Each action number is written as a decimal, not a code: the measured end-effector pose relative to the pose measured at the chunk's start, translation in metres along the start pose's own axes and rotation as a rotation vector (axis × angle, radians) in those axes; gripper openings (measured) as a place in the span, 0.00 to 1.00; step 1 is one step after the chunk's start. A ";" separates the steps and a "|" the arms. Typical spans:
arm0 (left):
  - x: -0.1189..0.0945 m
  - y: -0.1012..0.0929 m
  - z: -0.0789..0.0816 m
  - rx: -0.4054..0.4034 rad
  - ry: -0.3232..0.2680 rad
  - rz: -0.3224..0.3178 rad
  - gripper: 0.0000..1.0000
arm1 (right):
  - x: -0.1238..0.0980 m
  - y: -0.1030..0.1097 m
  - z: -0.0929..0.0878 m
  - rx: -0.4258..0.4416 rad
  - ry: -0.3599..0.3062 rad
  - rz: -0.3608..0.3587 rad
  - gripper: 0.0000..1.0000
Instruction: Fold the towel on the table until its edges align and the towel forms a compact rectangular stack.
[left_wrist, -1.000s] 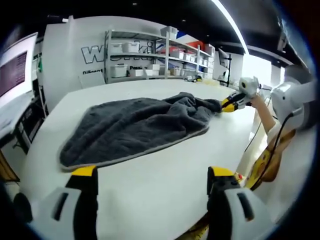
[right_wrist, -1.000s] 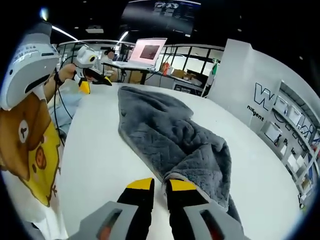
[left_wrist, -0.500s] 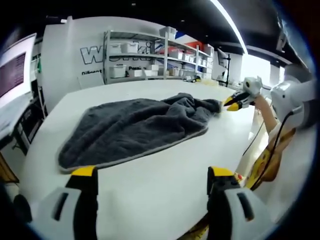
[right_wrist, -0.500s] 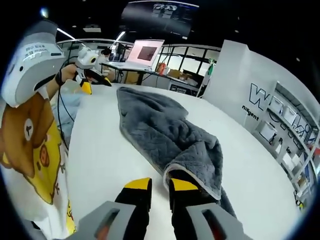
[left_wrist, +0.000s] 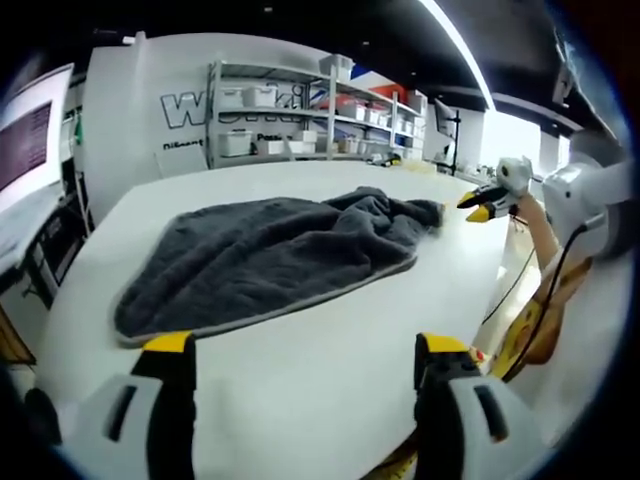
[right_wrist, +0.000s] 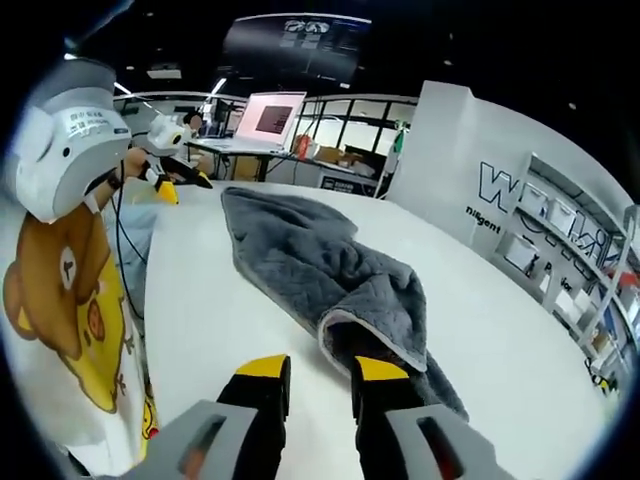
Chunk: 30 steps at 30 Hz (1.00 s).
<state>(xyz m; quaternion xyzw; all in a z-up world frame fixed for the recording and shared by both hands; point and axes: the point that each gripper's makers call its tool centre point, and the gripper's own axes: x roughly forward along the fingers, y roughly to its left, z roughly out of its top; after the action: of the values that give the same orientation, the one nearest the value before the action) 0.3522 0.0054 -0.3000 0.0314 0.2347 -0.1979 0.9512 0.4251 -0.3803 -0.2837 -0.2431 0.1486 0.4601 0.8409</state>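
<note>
Nearest in the left gripper view, the left claw (left_wrist: 300, 350) is held spread wide and empty above the bare white desk (left_wrist: 300, 400), seemingly kept back to leave room. Further on, the grey towel (left_wrist: 270, 250) lies rumpled and unfolded across the desk. In the right gripper view, the right claw (right_wrist: 316, 368) is parted slightly, nothing pinched, beside the towel's folded-over corner (right_wrist: 385, 320), likely placed for a fresh grasp.
</note>
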 end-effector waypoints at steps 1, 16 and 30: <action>0.000 0.000 0.000 0.000 0.000 0.000 0.95 | -0.002 0.000 -0.001 0.005 -0.003 -0.004 0.28; 0.000 0.001 0.000 -0.007 -0.007 0.000 0.95 | -0.032 -0.014 -0.008 0.092 -0.078 -0.108 0.50; 0.001 0.001 0.001 -0.008 -0.010 0.001 0.95 | -0.055 -0.022 -0.024 0.184 -0.102 -0.189 0.64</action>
<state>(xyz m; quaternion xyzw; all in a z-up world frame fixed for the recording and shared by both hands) 0.3542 0.0059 -0.2994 0.0265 0.2307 -0.1967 0.9526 0.4136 -0.4424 -0.2715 -0.1539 0.1236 0.3751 0.9057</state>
